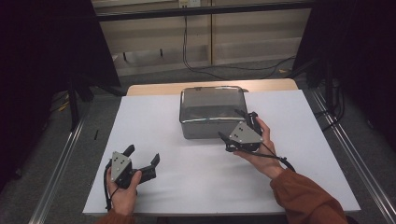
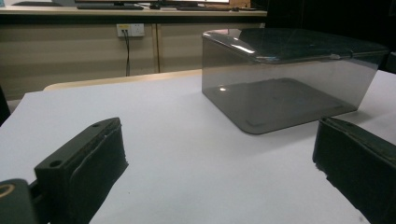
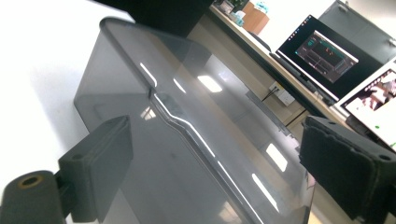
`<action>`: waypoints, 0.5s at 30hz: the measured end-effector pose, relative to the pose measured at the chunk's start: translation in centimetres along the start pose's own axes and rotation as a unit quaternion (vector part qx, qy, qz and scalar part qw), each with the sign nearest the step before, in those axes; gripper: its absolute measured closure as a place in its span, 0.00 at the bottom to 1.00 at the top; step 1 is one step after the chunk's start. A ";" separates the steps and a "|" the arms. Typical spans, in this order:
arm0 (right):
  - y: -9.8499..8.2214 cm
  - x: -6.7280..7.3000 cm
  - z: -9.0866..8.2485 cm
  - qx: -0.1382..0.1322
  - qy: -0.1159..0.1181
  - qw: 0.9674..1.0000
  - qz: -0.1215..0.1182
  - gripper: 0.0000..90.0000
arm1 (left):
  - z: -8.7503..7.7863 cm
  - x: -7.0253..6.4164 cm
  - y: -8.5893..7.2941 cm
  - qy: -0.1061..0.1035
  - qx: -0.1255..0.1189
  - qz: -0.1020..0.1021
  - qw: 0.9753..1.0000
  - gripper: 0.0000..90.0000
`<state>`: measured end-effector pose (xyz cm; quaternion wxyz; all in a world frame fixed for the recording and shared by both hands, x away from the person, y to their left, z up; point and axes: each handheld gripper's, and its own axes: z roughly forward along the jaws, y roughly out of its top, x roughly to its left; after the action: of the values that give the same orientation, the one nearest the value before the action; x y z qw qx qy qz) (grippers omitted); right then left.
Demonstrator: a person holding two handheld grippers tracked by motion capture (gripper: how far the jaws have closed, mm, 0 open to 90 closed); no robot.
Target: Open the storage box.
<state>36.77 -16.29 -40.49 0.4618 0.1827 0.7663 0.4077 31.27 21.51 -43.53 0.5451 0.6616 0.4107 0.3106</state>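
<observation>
1. Right gripper (image 1: 237, 126) — jaws spread wide, nothing pinched; they straddle the lid edge at the near right corner of the smoky box (image 1: 210, 112).
2. Left gripper (image 1: 142, 158) — jaws apart and empty; it rests low at the near left, well apart from the box.
3. The box stands closed at the far middle of the white table (image 1: 163, 186).

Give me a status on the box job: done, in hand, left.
Done: nothing visible; the lid sits on the smoky box. In hand: the right gripper, tilted at the box's near right corner, jaws open astride the lid's edge, not gripping. Left: closing on it. The left gripper rests open on the table.
</observation>
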 end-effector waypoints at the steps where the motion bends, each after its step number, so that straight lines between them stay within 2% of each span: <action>1: 0.1 0.2 0.2 0.001 -0.001 1.000 -0.016 0.13 | -0.1 0.1 0.0 0.001 0.000 0.000 1.000 0.02; 2: 0.1 0.2 0.2 0.001 -0.001 1.000 -0.016 0.13 | -0.1 0.1 0.0 0.001 0.000 0.000 1.000 0.02; 3: 0.1 0.4 0.4 0.007 -0.003 0.999 -0.040 0.15 | -0.1 0.2 0.0 0.002 0.001 0.002 1.000 0.02; 4: 0.1 0.4 0.4 0.007 -0.003 0.999 -0.040 0.15 | -0.1 0.2 0.0 0.002 0.003 0.004 1.000 0.02; 5: 0.2 0.6 0.5 0.008 -0.007 0.998 -0.062 0.17 | -0.1 0.2 0.0 0.002 0.003 0.003 1.000 0.02; 6: 0.2 0.6 0.5 0.008 -0.007 0.998 -0.062 0.17 | -0.1 0.2 0.0 0.001 0.004 0.003 1.000 0.02; 8: 0.3 0.9 0.6 0.009 -0.012 0.996 -0.091 0.19 | -0.1 0.2 0.0 0.002 0.007 0.005 1.000 0.02; 9: 0.5 1.2 0.8 0.012 -0.018 0.993 -0.114 0.20 | -0.1 0.2 0.0 0.003 0.006 0.005 1.000 0.02; 10: 0.5 1.2 0.8 0.012 -0.018 0.993 -0.114 0.20 | -0.1 0.3 0.0 0.002 0.006 0.002 1.000 0.02; 11: 0.5 1.5 1.1 0.014 -0.021 0.991 -0.129 0.22 | -0.1 0.3 0.0 0.003 0.007 0.001 1.000 0.02; 12: 0.5 1.5 1.1 0.014 -0.021 0.991 -0.129 0.22 | -0.1 0.4 0.0 0.004 0.008 0.001 1.000 0.02; 13: 0.6 1.7 1.3 0.018 -0.024 0.989 -0.148 0.26 | -0.1 0.5 0.0 0.004 0.007 -0.002 1.000 0.02; 14: 0.6 1.7 1.3 0.018 -0.024 0.989 -0.148 0.26 | -0.1 0.5 0.0 0.004 0.007 -0.002 1.000 0.02; 15: 0.6 1.9 1.4 0.022 -0.023 0.987 -0.157 0.28 | -0.1 0.5 0.0 0.003 0.007 -0.004 1.000 0.02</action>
<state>36.96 -14.07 -41.39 0.5332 0.0793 0.7837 0.3087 31.44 21.99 -43.55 0.5406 0.6629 0.4170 0.3072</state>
